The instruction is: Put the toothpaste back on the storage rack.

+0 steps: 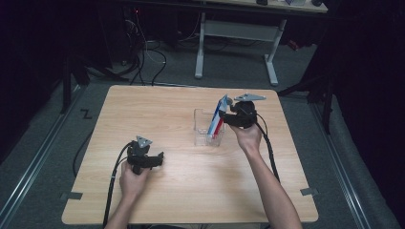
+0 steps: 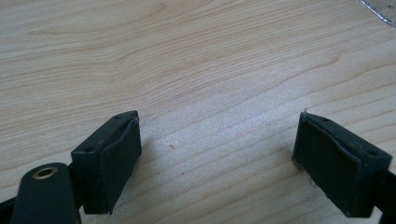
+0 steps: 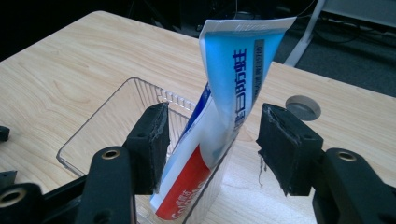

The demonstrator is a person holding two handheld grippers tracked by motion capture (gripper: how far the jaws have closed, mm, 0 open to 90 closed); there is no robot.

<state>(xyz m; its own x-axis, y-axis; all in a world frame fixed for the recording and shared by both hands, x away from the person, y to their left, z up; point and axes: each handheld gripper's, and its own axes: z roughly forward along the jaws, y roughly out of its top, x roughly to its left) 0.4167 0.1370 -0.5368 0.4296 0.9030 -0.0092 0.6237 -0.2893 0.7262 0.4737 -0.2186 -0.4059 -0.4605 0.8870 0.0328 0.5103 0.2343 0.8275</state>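
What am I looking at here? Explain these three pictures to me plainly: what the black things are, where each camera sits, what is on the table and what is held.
There is no robot here. A person sits at a pale wooden table and holds a black hand-held tongs tool in each hand.

The high view looks down from above the person. The left tongs rest low over bare wood. The right tongs are at a clear plastic box.

The other two pictures come from small cameras riding on the tools, looking along their jaws. In the left gripper view, the left tongs are open with nothing between them. In the right gripper view, the right tongs stand open on either side of a blue, white and red toothpaste tube, which leans upright in the clear box. The jaws do not appear to be clamping it, so nothing is firmly held.
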